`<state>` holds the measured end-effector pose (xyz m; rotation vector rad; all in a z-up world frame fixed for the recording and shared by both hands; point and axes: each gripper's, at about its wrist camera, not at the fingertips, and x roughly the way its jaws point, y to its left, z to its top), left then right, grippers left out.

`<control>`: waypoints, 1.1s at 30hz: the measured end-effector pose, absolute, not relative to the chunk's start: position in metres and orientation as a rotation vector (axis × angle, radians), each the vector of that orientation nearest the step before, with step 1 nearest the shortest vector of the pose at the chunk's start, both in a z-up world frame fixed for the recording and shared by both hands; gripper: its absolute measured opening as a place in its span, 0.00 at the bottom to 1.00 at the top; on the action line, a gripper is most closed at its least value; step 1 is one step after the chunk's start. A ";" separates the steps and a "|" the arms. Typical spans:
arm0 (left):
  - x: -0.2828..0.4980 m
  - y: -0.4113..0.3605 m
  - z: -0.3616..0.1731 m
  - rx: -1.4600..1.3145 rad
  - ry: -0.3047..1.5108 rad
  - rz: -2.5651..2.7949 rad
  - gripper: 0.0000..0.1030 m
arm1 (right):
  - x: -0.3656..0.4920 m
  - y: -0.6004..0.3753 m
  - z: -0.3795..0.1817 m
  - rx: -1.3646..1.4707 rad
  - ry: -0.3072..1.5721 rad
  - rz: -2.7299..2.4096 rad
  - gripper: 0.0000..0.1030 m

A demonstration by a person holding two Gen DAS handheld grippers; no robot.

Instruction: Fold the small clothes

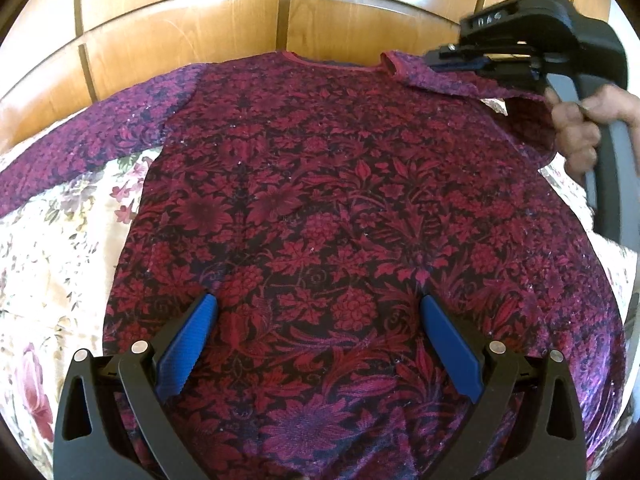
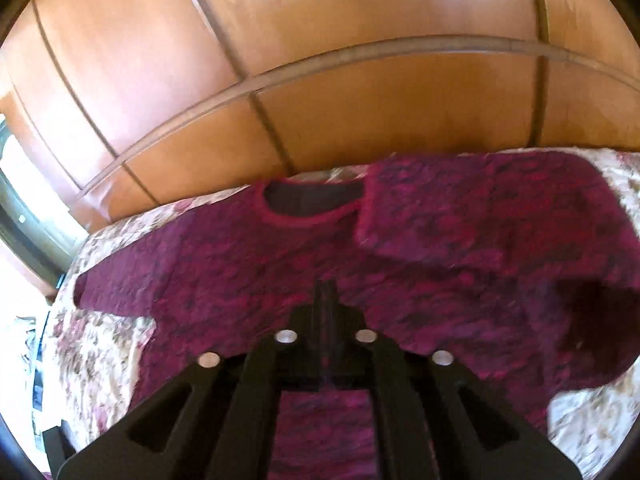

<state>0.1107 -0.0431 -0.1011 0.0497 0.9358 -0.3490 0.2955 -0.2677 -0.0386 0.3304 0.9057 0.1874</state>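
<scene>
Top (image 1: 320,200), maroon floral, flat on bed (image 1: 60,240); right sleeve folded inward; left tongs (image 1: 316,312) wide open, empty; right tongs (image 2: 326,292) nearly closed, grip unclear.

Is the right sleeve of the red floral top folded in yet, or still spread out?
Folded in. The right sleeve lies across the chest of the red-and-purple floral knit top, its cuff by the neckline; the left sleeve remains spread on the floral bedspread.

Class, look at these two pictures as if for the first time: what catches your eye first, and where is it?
A dark red flowered top fills the middle, spread flat on a pale flowered bedspread. Its right sleeve is folded in across the chest, beside the neckline. Behind the bed stands a wall of glossy wooden panels.
</scene>
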 end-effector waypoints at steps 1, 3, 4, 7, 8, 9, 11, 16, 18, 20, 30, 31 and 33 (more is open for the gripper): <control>0.112 -0.043 -0.101 0.047 0.944 -0.350 0.97 | 0.287 -0.269 -0.040 0.338 0.898 0.186 0.49; 0.116 -0.042 -0.100 0.029 0.963 -0.360 0.96 | 0.269 -0.270 -0.041 0.311 0.886 0.168 0.61; 0.118 -0.041 -0.100 0.019 0.967 -0.365 0.96 | 0.260 -0.274 -0.045 0.298 0.892 0.152 0.62; 0.115 -0.041 -0.103 0.027 0.942 -0.363 0.97 | 0.240 -0.289 -0.061 0.323 0.908 0.090 0.82; 0.113 -0.042 -0.104 0.036 0.927 -0.357 0.97 | 0.235 -0.296 -0.066 0.339 0.917 0.064 0.84; 0.112 -0.044 -0.106 0.045 0.912 -0.350 0.97 | 0.231 -0.304 -0.072 0.359 0.927 0.039 0.86; 0.111 -0.042 -0.106 0.034 0.904 -0.351 0.97 | 0.224 -0.319 -0.086 0.402 0.939 -0.001 0.86; 0.111 -0.040 -0.104 0.017 0.932 -0.349 0.97 | 0.217 -0.329 -0.098 0.427 0.898 0.020 0.93; 0.115 -0.036 -0.097 -0.023 0.940 -0.345 0.97 | 0.217 -0.326 -0.100 0.407 0.895 0.036 0.98; 0.118 -0.030 -0.088 -0.078 0.923 -0.344 0.97 | 0.220 -0.324 -0.101 0.401 0.895 0.035 0.98; 0.193 -0.057 -0.040 -0.157 0.899 -0.455 0.97 | 0.208 -0.338 -0.101 0.489 0.842 0.073 0.98; 0.204 -0.065 -0.036 -0.143 0.904 -0.467 0.97 | 0.209 -0.336 -0.101 0.487 0.841 0.073 0.98; 0.225 -0.079 -0.031 -0.174 0.914 -0.523 0.97 | 0.209 -0.336 -0.101 0.485 0.841 0.072 0.98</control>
